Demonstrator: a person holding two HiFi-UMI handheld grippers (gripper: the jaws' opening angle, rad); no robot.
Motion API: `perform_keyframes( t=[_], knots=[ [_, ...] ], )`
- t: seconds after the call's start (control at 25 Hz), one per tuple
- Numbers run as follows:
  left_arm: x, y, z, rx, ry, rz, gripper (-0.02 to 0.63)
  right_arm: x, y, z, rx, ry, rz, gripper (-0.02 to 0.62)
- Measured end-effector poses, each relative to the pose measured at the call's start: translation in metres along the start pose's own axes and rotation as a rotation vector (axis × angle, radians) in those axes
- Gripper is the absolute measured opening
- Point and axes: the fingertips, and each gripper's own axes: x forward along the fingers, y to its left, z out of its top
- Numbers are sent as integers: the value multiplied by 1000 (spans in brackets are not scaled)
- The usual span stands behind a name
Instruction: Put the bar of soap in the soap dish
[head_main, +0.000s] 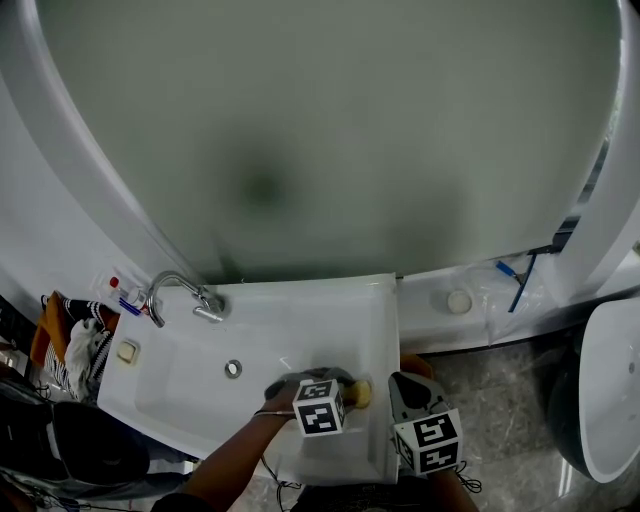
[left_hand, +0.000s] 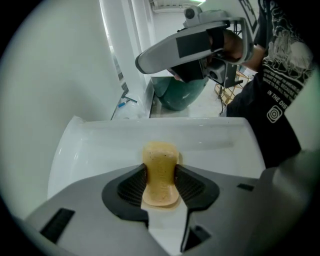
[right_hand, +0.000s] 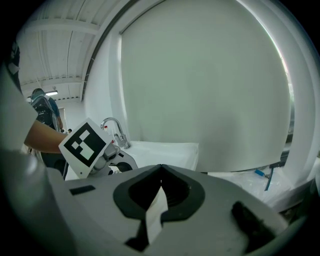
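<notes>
A yellow-tan bar of soap stands on edge between my left gripper's ribbed pads, which are shut on it. In the head view, the left gripper holds the soap over the front right part of the white sink. A small cream dish sits on the sink's left ledge, far from the soap. My right gripper hangs just right of the sink's rim. Its own view shows the right gripper shut with nothing between its fingertips.
A chrome faucet stands at the sink's back left, with the drain mid-basin. Striped cloths lie left of the sink. A round white disc and a blue tool rest on the right ledge. A large mirror fills the wall behind.
</notes>
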Motion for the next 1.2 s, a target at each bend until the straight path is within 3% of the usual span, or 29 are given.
perform_keyframes(
  t=[0.32, 0.48, 0.96, 1.2],
  knots=[
    [4, -3, -3, 98, 122, -65, 184, 9, -1, 4, -1, 7, 19, 12],
    [6, -5, -3, 109, 132, -74, 187, 9, -4, 4, 8, 4, 21, 12],
    [2, -1, 5, 51, 60, -43, 229, 11, -3, -2, 33, 17, 38, 12],
    [-8, 9, 4, -30, -7, 41, 229, 15, 6, -9, 46, 22, 68, 12]
  ],
)
